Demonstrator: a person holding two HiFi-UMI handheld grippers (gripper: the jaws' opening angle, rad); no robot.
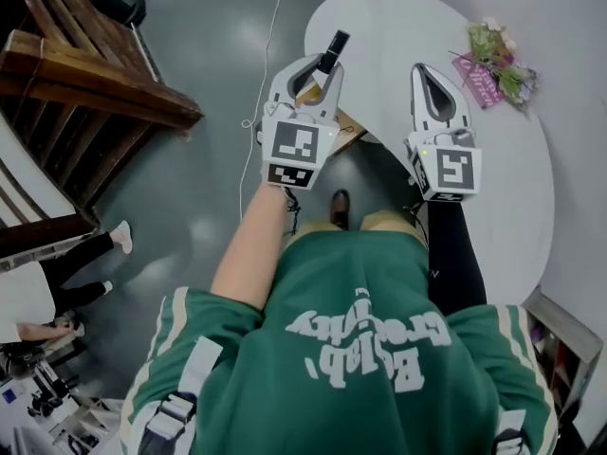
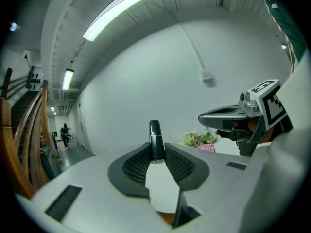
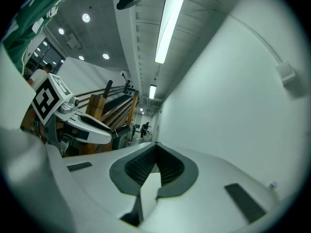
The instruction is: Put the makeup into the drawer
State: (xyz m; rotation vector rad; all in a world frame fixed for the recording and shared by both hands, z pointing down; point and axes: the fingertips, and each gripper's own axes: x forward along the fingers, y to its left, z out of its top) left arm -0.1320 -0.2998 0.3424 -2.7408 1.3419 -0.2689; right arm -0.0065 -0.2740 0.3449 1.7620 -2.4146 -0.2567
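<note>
A black makeup tube is gripped between the fingers of the left gripper, protruding past their tips at 12 o'clock, over the white tabletop edge. The fingers of the right gripper are closed together, empty.

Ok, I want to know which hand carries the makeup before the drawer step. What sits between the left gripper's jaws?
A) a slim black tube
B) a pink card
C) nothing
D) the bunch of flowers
A: in the left gripper view the left gripper is clamped on a slim black tube that sticks out past its tips, while the flowers lie apart on the table beyond.
</note>
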